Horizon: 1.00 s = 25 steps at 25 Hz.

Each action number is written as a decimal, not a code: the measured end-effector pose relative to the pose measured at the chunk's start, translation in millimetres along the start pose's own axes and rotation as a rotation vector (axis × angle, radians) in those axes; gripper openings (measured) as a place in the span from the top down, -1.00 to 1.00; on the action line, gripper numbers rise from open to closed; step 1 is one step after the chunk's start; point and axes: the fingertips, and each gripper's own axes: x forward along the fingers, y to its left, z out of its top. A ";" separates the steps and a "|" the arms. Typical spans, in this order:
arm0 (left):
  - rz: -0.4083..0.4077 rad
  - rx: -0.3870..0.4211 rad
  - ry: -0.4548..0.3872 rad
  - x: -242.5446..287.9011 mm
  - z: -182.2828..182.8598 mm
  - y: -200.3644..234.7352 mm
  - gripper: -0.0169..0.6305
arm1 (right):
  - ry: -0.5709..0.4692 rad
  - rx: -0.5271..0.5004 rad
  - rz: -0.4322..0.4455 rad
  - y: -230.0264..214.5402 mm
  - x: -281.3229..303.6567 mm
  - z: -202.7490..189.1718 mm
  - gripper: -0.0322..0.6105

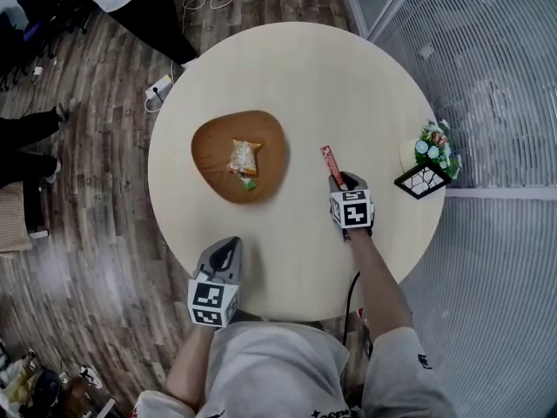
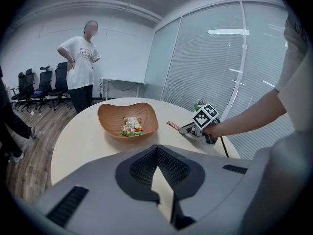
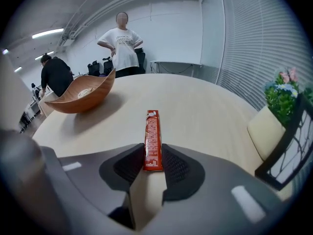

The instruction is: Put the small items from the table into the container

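A long red snack packet (image 1: 330,164) lies on the round pale table (image 1: 305,68), right of the wooden bowl (image 1: 209,138). My right gripper (image 1: 339,181) is down at the packet's near end. In the right gripper view the packet (image 3: 153,136) sits between the two pads, which close against its sides on the tabletop. The bowl (image 3: 83,99) holds a wrapped snack (image 1: 244,158). My left gripper (image 1: 228,249) hovers near the table's front edge, shut and empty, with its tips (image 2: 157,148) aimed toward the bowl (image 2: 110,119).
A small flower pot in a black wire stand (image 1: 426,159) sits at the table's right edge, close to my right hand. A person in a white shirt (image 2: 80,67) stands beyond the table. Office chairs line the far wall, and glass partitions with blinds run along the right.
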 end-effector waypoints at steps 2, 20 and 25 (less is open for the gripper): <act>-0.013 0.005 0.003 1.4 -0.7 -1.4 0.93 | 0.015 0.033 0.026 11.3 -7.5 -9.2 0.56; -0.129 0.054 -0.047 8.5 39.4 31.9 0.93 | -0.178 0.017 0.258 161.5 -78.4 99.0 0.56; -0.106 0.033 -0.054 -3.2 39.1 60.3 0.93 | -0.109 -0.055 0.296 210.0 -40.4 117.1 0.56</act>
